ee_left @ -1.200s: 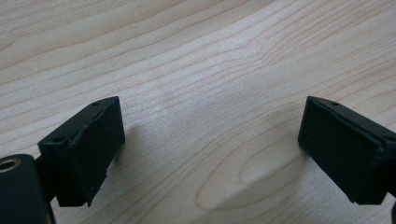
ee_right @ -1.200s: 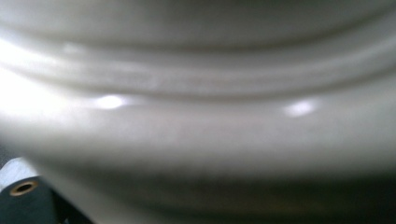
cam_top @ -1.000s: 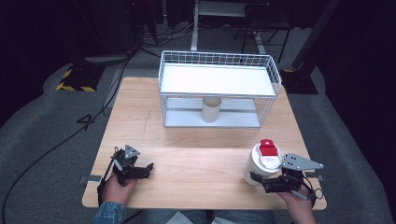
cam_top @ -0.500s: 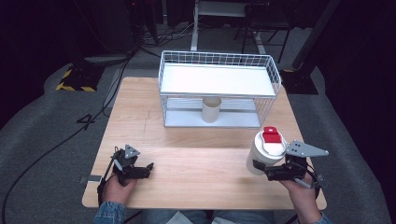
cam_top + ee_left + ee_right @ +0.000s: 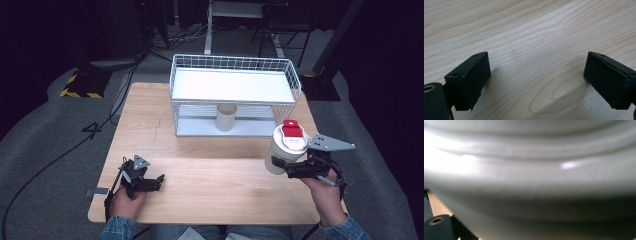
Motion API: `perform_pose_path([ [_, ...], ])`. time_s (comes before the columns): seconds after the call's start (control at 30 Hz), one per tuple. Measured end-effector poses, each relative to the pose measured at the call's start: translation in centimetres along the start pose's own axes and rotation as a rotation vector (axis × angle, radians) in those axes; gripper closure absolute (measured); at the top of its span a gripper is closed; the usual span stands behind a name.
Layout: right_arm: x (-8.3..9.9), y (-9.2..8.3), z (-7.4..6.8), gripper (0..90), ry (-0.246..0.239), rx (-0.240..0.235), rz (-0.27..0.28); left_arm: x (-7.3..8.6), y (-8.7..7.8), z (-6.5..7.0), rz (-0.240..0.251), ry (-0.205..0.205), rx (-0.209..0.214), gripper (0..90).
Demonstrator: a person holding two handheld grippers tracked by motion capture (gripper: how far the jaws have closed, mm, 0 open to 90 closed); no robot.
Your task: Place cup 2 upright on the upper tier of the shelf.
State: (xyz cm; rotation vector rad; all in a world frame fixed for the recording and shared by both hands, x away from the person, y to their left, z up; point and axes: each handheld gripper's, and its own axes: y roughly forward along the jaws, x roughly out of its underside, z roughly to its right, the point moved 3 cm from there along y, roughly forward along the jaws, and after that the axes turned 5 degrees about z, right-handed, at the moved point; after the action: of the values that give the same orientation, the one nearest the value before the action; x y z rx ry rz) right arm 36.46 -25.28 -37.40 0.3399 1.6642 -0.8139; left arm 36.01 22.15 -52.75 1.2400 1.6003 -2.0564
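Observation:
A white cup with a red-tabbed lid (image 5: 287, 145) hangs above the table's right side, and my right gripper (image 5: 285, 166) is shut on it from the right. Its pale wall (image 5: 529, 182) sits very close in the right gripper view and hides the jaws there. My left gripper (image 5: 155, 181) rests low at the front left of the wooden table (image 5: 210, 170); its two black jaws stand wide apart with only bare wood (image 5: 536, 62) between them. A second, lidless cup (image 5: 226, 117) stands upright on the lower shelf of the white wire rack (image 5: 235, 95).
The wire rack takes up the back middle of the table, with a flat white top shelf (image 5: 232, 85). Dark floor, cables and stand legs lie beyond the table's far edge. A yellow-and-black striped block (image 5: 80, 86) lies on the floor at the left.
My right gripper has lifted the lidded cup off the table and carried it up and slightly towards the rack. The left gripper has stayed where it was.

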Motion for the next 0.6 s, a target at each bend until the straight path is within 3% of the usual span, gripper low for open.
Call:
perform_pose_path([
  [0.33, -3.0, 0.7, 0.3, 9.6, 0.003, -0.012, 0.019, 0.0, 0.0, 0.2, 0.000, 0.004, 0.002, 7.8],
  [0.6, -5.6, 1.8, 0.5, 9.6, -0.024, -0.013, 0.014, 0.0, 0.0, 0.2, 0.000, 0.004, 0.001, 7.8],
])
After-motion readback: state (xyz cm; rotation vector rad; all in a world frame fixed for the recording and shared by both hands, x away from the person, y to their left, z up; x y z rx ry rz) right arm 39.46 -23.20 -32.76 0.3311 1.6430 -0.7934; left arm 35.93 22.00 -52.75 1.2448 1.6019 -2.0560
